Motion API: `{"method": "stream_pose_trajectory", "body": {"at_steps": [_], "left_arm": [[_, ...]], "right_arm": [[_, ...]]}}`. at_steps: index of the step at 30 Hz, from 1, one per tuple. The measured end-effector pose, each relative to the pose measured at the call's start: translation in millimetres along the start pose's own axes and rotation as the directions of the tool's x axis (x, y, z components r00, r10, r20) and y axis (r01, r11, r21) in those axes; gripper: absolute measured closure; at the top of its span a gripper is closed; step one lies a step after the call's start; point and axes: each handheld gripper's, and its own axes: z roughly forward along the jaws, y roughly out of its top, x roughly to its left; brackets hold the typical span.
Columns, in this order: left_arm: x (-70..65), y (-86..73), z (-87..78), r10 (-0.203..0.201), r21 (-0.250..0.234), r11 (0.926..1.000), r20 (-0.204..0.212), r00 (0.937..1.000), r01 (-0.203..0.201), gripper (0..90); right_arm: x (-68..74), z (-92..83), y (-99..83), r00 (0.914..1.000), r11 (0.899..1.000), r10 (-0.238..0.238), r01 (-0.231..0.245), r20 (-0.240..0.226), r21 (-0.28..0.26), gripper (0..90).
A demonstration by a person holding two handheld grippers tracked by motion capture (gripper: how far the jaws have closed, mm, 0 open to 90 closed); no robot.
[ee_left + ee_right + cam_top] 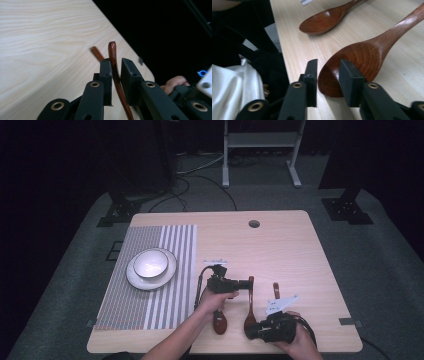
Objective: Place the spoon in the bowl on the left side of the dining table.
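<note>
Holding two wooden spoons near the table (pixel 300 250)'s 6 o'clock edge: left gripper (pixel 250 283) is clamped on one spoon's thin handle (pixel 115 67), while right gripper (pixel 328 75) stands partly open around the other spoon's bowl (pixel 357 60), pads not pressing. Spoons look light, stiff, smooth and likely slippery; the narrow handle is the better grip than the rounded bowl.
</note>
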Motion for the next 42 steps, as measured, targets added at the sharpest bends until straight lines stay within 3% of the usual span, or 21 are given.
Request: {"method": "stream_pose_trajectory", "body": {"at_steps": [7, 9, 15, 22, 32, 35, 36, 37, 42], "left_arm": [[-10.2, 3.7, 4.8, -0.018, -0.031, 0.9993, 0.065, 0.9977, 0.02, 84.4], [-13.3, 5.4, 5.6, 0.001, -0.03, 0.9996, 0.063, 0.998, 0.0, 84.6], [-14.8, 10.6, 2.2, 0.006, -0.066, 0.9978, 0.052, 0.9986, -0.003, 84.7], [-18.4, 23.7, -9.0, 0.04, -0.089, 0.9953, 0.016, 0.9991, -0.039, 84.6], [-21.6, 44.2, -33.1, 0.079, -0.12, 0.9893, -0.04, 0.996, -0.084, 84.7], [-23.7, 47.3, -37.5, 0.098, -0.118, 0.9874, -0.068, 0.9928, -0.106, 84.6], [-27.0, 50.1, -40.6, 0.132, -0.104, 0.9844, -0.099, 0.9863, -0.142, 84.6], [-28.0, 51.2, -41.8, 0.139, -0.104, 0.9832, -0.104, 0.9848, -0.15, 84.6], [-29.7, 57.6, -50.6, 0.15, -0.112, 0.9801, -0.12, 0.9813, -0.164, 84.6]], "right_arm": [[-1.1, -5.9, -0.3, 0.9999, 1.0, 0.014, -0.014, 0.001, 0.004, 59.0], [-1.5, -7.9, -0.3, 0.9999, 1.0, 0.016, -0.016, -0.001, 0.003, 56.7], [-3.8, -26.9, -0.8, 0.9999, 0.998, 0.014, -0.014, -0.004, -0.056, 53.3], [-12.5, -51.1, -7.8, 0.9974, 0.991, 0.068, -0.065, 0.025, -0.121, 48.0], [-17.5, -66.9, -12.4, 0.9944, 0.982, 0.087, -0.076, 0.059, -0.171, 40.7], [-18.2, -67.8, -12.9, 0.994, 0.983, 0.088, -0.076, 0.066, -0.168, 39.9], [-18.8, -68.2, -13.2, 0.994, 0.983, 0.086, -0.074, 0.067, -0.167, 39.8], [-19.0, -68.6, -13.3, 0.9935, 0.984, 0.087, -0.074, 0.074, -0.163, 39.7], [-21.6, -70.7, -15.2, 0.991, 0.983, 0.103, -0.088, 0.085, -0.16, 36.0]]}}
